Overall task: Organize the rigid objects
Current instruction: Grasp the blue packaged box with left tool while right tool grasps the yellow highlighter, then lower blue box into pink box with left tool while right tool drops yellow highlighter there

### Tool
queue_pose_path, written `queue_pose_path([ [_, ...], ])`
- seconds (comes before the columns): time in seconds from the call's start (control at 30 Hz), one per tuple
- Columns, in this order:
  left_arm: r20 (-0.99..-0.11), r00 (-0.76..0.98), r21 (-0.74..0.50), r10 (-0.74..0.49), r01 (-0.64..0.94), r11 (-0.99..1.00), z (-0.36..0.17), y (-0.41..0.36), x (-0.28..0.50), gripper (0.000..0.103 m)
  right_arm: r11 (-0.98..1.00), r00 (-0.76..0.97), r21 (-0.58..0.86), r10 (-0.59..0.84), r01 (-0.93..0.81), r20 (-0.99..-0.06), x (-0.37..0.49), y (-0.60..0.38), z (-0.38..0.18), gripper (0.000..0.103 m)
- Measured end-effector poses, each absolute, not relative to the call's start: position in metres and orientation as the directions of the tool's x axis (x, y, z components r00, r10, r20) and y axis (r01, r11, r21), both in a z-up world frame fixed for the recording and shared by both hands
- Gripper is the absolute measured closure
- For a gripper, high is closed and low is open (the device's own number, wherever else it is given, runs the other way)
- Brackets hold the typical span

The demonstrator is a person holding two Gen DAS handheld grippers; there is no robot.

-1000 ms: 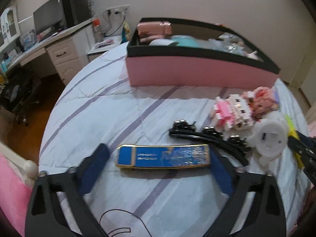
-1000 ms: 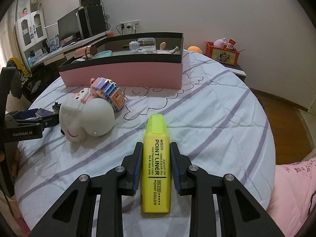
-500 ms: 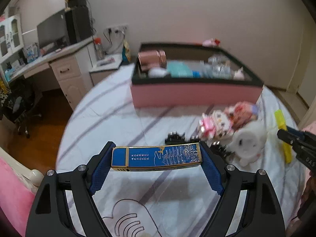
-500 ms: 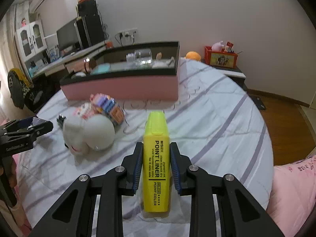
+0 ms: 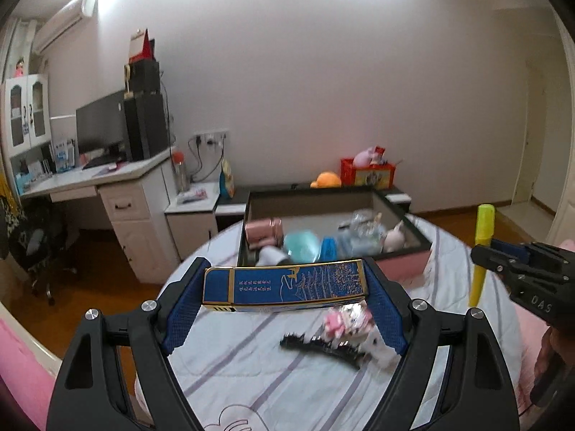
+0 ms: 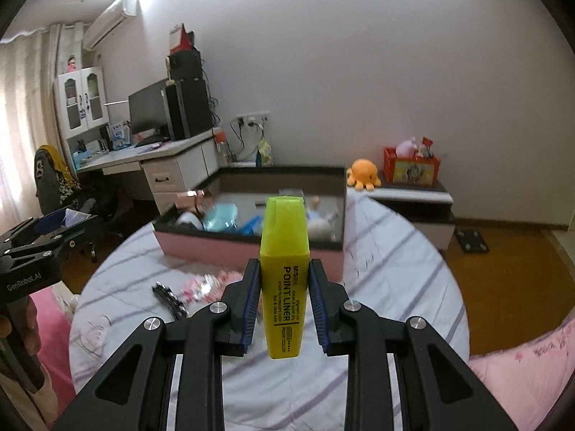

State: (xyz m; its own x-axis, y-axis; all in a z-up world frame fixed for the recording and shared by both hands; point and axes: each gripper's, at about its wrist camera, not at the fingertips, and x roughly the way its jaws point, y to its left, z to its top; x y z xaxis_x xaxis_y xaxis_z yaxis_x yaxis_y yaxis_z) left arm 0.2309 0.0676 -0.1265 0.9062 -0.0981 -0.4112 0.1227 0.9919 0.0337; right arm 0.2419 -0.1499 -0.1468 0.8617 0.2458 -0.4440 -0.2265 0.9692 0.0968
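Both grippers lifted off the bed since 1 s ago w/ their loads, cams now tilted up toward the box. Left gripper (image 5: 285,305) pinches blue case (image 5: 285,284) crosswise by its ends, pads pressed on it, held in air above the bed (image 5: 251,370). Right gripper (image 6: 284,303) pinches yellow marker (image 6: 284,269) upright betw. its pads, cap end pointing at the box; also seen at right edge of left view (image 5: 481,251).

Means: pick step done for both items, carry to box prob underway. Pink box (image 6: 251,248), black rim, sits at far side of bed, already holds a pink can, teal thing, clear bits; exact contents blurry. Room inside looks enough for both, judging by the open far half.

Left on bed: black hair clip (image 5: 320,346), pink block toy (image 5: 345,319), white toy partly hidden behind left finger. So task not finished, more picks to go.

Surface: round bed, white sheet w/ purple stripes, soft, so items may tip. Room: desk w/ monitor (image 6: 149,111) on left, nightstand w/ orange plush (image 6: 364,174) and red box, wood floor, white wall. Motion blur in both views.
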Motion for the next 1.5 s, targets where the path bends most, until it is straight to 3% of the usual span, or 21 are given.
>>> queue_pose_path([
  [0.3, -0.362, 0.926, 0.037, -0.108, 0.13, 0.991, -0.101, 0.063, 0.24, 0.019, 0.966, 0.888, 0.06, 0.256, -0.253, -0.382, 0.253, -0.139, -0.116, 0.076],
  [0.63, -0.378, 0.918, 0.056, -0.116, 0.147, 0.987, -0.098, 0.055, 0.29, 0.019, 0.963, 0.883, 0.019, 0.255, -0.269, -0.395, 0.297, -0.128, -0.11, 0.076],
  [0.93, -0.49, 0.861, 0.049, -0.138, 0.185, 0.982, -0.129, 0.038, 0.379, 0.019, 0.958, 0.832, 0.004, 0.253, -0.288, -0.493, 0.366, -0.116, -0.133, 0.076],
  [1.23, -0.581, 0.803, 0.038, -0.135, 0.193, 0.981, -0.171, 0.031, 0.423, 0.019, 0.948, 0.764, -0.011, 0.249, -0.318, -0.595, 0.4, -0.098, -0.175, 0.076],
  [1.43, -0.596, 0.791, 0.04, -0.135, 0.197, 0.98, -0.185, 0.026, 0.434, 0.018, 0.952, 0.744, -0.017, 0.227, -0.304, -0.628, 0.407, -0.1, -0.188, 0.076],
  [1.5, -0.596, 0.794, 0.053, -0.118, 0.185, 0.981, -0.191, 0.025, 0.435, 0.011, 0.957, 0.735, -0.014, 0.214, -0.29, -0.643, 0.41, -0.103, -0.193, 0.075],
])
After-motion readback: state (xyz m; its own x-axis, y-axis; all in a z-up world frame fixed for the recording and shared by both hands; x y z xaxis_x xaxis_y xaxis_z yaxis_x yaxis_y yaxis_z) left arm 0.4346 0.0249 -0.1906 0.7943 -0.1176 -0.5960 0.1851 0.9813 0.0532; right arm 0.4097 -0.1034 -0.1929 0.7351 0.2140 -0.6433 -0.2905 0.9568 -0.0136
